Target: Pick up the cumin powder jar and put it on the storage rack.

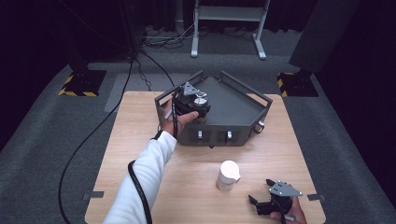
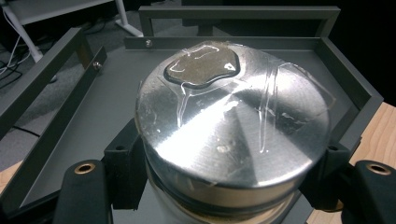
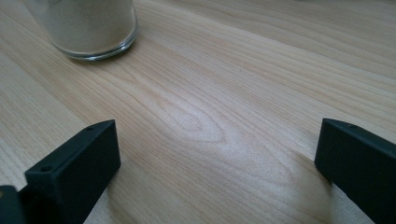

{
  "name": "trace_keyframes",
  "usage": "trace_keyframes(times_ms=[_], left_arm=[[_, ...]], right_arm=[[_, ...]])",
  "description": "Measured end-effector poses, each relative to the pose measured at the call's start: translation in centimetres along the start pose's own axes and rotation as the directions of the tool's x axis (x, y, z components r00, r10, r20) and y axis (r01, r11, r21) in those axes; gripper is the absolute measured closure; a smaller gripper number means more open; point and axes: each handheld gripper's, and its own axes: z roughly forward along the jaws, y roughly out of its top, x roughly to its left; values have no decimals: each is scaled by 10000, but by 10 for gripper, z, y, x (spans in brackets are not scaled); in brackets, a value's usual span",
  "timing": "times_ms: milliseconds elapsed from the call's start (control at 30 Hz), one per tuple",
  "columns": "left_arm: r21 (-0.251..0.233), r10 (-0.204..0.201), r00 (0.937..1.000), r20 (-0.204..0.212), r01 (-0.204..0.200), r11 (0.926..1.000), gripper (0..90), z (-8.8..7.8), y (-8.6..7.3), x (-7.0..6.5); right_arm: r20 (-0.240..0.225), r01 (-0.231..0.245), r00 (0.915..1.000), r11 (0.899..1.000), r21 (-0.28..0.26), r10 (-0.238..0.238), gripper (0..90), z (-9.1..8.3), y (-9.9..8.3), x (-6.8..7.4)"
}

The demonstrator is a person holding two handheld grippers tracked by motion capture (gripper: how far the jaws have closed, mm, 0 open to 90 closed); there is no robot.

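A glass jar with a shiny metal lid (image 2: 233,121) sits between the black jaws of my left gripper (image 2: 226,175), which is shut on its sides just below the lid. From above, that jar (image 1: 201,99) and the left gripper (image 1: 201,109) hang low inside the near left corner of a dark grey tray (image 1: 243,100); whether the jar rests on the tray floor I cannot tell. My right gripper (image 1: 260,191) lies near the table's front right edge, open with nothing between its jaws. A white-capped jar (image 1: 228,175) stands on the wood just left of it.
The tray's rails (image 2: 56,70) rise on the jar's left and far sides. In the right gripper view, the base of the pale glass jar (image 3: 88,28) stands at the upper left, and bare wood (image 3: 215,116) lies between the open jaws. Cables cross the floor beyond the table.
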Motion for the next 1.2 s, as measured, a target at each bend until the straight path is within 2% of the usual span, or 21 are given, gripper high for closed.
trace_keyframes(times_ms=[500, 667, 733, 867, 1067, 1200], left_arm=[[-185, -175, 9998, -2, 175, 9997, 299, 5, -9, 1], [-370, -279, 9995, -136, 274, 9989, 127, 2, -9, 0], [-363, -289, 9995, -135, 284, 9989, 87, -1, -7, 0], [-412, -27, 9996, -284, 15, 9991, 40, -14, -3, -4], [-611, 73, 9999, -97, -79, 9981, 31, -37, -4, -4], [-808, 276, 9995, -132, -286, 9963, 29, -55, -10, -7]], right_arm=[[29, -15, 10000, 10000, -4, 15, 0, 0, 0, 0], [38, -25, 10000, 10000, -1, 25, 0, 0, 0, 1], [34, -23, 10000, 10000, -1, 23, 0, 0, 0, 1], [35, -23, 10000, 10000, 1, 23, 0, 0, 0, 1], [38, -24, 10000, 10000, 3, 24, 0, 0, 0, 1], [38, -26, 10000, 10000, 2, 26, 0, 0, 0, 1]])
